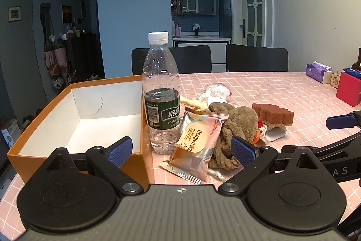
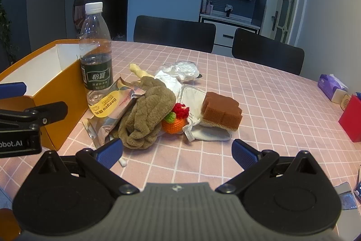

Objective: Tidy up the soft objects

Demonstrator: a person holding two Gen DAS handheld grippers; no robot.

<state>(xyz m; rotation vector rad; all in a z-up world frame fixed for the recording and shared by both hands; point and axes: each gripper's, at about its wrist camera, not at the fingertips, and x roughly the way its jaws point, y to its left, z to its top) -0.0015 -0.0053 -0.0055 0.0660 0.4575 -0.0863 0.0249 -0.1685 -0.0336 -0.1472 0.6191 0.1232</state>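
Observation:
A pile sits mid-table: a brown towel (image 2: 146, 114), a brown sponge (image 2: 221, 113) on a white cloth (image 2: 207, 134), an orange and red crochet toy (image 2: 177, 120), a snack packet (image 2: 112, 105) and crumpled white wraps (image 2: 178, 71). An orange box (image 1: 74, 119) with a white inside stands empty to the left, a water bottle (image 1: 161, 94) beside it. My left gripper (image 1: 181, 151) is open, low in front of the packet (image 1: 194, 146) and towel (image 1: 232, 128). My right gripper (image 2: 177, 154) is open, just short of the pile.
Pink checked tablecloth (image 2: 270, 105) covers the table. A red box (image 2: 350, 121) and a purple tissue pack (image 2: 330, 85) stand at the right edge. Two black chairs (image 2: 173, 32) line the far side. Bare cloth lies right of the sponge.

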